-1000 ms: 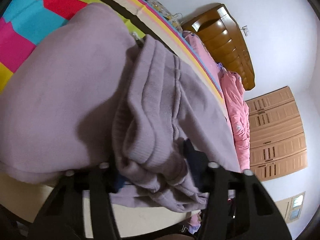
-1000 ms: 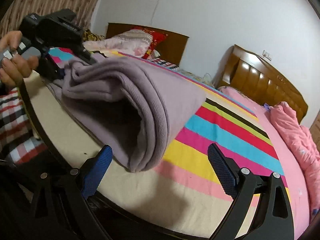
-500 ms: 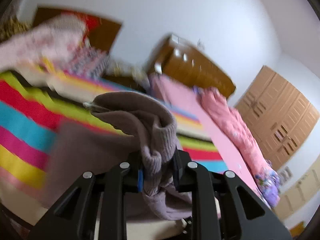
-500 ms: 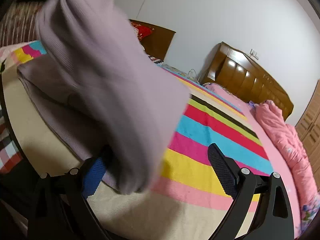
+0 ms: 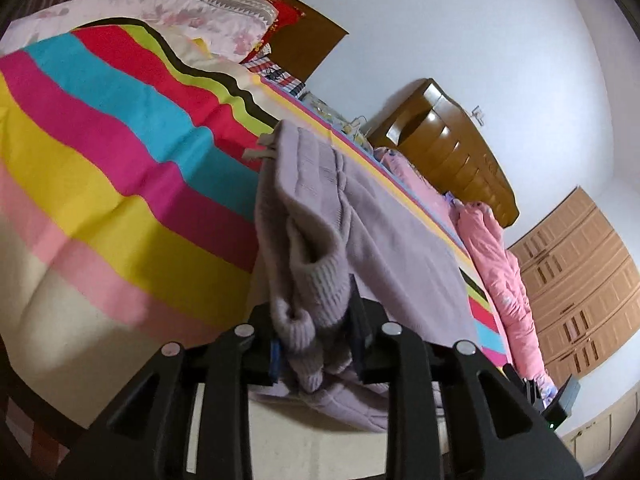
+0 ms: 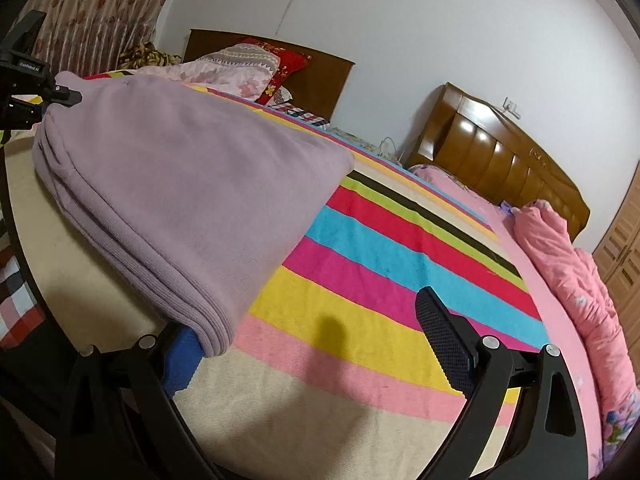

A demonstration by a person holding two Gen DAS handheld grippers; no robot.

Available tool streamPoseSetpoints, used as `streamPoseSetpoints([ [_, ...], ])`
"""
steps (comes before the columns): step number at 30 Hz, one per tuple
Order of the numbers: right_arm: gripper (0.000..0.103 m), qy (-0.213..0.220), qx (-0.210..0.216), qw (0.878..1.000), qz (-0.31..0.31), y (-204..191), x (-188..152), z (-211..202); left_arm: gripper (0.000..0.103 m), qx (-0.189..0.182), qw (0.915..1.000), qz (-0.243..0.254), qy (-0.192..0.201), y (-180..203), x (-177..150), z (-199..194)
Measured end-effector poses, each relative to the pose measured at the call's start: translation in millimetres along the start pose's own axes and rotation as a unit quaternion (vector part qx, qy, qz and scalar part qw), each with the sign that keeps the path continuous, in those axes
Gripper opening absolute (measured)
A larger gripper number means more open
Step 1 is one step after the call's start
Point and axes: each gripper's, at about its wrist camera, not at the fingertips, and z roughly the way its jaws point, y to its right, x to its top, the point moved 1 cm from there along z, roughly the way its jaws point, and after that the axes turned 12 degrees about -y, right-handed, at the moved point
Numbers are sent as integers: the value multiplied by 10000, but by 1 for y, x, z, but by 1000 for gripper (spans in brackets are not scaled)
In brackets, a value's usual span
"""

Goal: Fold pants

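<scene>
Pants (image 6: 180,200), lilac knit, lie folded in several layers on the near part of a bed, over the cream border of the striped blanket (image 6: 360,280) that covers the mattress. From the right wrist view the stacked edges of the folded layers face the camera, and the near corner of the stack sits on top of the blue pad of the right gripper's left finger. In the left wrist view the pants (image 5: 380,232) stretch away across the blanket's stripes, with a bunched ribbed end gathered up close to the lens.

Beyond the blanket, a pink quilt (image 6: 580,272) lies heaped on a neighbouring bed, in front of a glossy wooden headboard (image 6: 500,152). A second, darker headboard stands behind a pile of patterned pillows (image 6: 244,68) at the far end of the striped bed. A wooden wardrobe (image 5: 580,280) fills the wall at the right edge of the left wrist view.

The left gripper (image 5: 316,344) is clamped on the bunched ribbed end of the pants, cloth bulging above and below its closed fingers. It also shows at the upper left edge of the right wrist view, touching the far end of the folded stack. The right gripper (image 6: 312,344) has its jaws spread wide, gripping nothing, with the blanket visible between its fingers.
</scene>
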Motion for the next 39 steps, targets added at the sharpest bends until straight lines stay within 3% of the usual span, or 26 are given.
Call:
streamPoseSetpoints([
  [1,92,-41,62,10000,-44,0,1,-1,47,154,9998,-49,77,0,-1,-4],
  [2,92,-65,185,9997,-164,1,1,-5,65,380,9990,-93,235,1,-2,-12],
  [3,90,-46,301,9992,-268,0,0,-11,75,574,9970,-92,515,3,-4,-27],
  [6,88,113,859,9952,-446,6,-8,-32,88,798,9900,-5,1161,17,-5,-59],
  [9,87,448,1621,9857,-77,17,-3,-54,89,942,9855,487,1322,51,-6,-73],
  [12,84,676,1917,9791,107,15,23,-56,89,993,9834,1028,1115,88,-2,-55],
  [16,79,484,1970,9792,5,-12,55,-37,90,1759,9624,1925,756,130,-4,0],
  [20,77,-55,1754,9823,-652,-54,48,-12,89,2454,9499,1933,-82,110,-24,49],
  [23,78,-27,2132,9766,-284,-44,40,-6,90,2828,9278,2431,87,108,-45,56],
  [27,86,-36,2095,9775,-233,-42,39,-4,92,2707,9350,2288,124,102,-47,50],
  [31,88,-48,2279,9737,-47,-36,35,2,93,2761,9333,2284,233,104,-53,49],
  [39,88,-16,2255,9742,-2,-33,35,4,93,2698,9348,2284,349,98,-52,52],
])
